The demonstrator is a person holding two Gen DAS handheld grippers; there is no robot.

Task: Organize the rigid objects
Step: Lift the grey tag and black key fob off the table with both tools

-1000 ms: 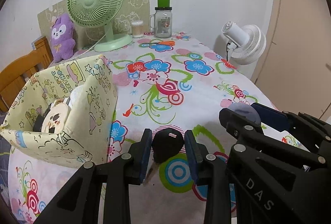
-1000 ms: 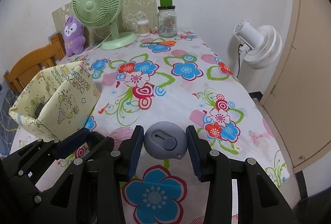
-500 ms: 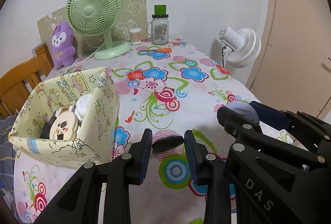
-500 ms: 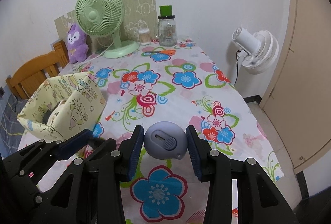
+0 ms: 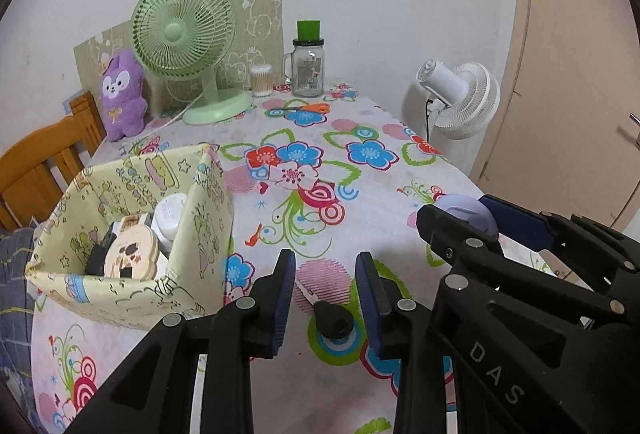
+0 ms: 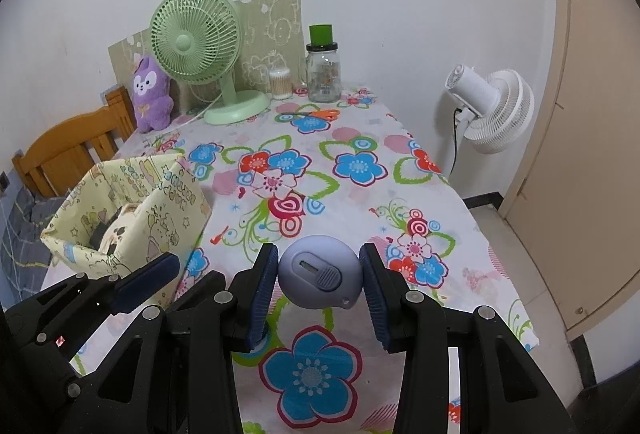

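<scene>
My left gripper (image 5: pixel 325 288) is open and empty above the table. A black-headed key (image 5: pixel 330 317) lies flat on the flowered tablecloth below and between its jaws. My right gripper (image 6: pixel 319 280) is shut on a round lavender device (image 6: pixel 318 272) with a slider and holds it above the cloth; it also shows in the left wrist view (image 5: pixel 466 211). A pale yellow patterned fabric box (image 5: pixel 132 238) stands to the left and holds a round cartoon compact (image 5: pixel 130 254), a white jar and dark items. The box shows in the right wrist view (image 6: pixel 124 209) too.
At the table's far end stand a green desk fan (image 5: pixel 188 41), a purple plush (image 5: pixel 122 95), a cotton-swab jar (image 5: pixel 261 79), a glass mug jar (image 5: pixel 308 63) and orange scissors (image 5: pixel 308 108). A white floor fan (image 5: pixel 460 97) stands off the right edge. A wooden chair (image 5: pixel 44 157) is at left.
The key has dropped from my left gripper's jaws onto the cloth, and both grippers have risen. The right gripper still holds the lavender device.
</scene>
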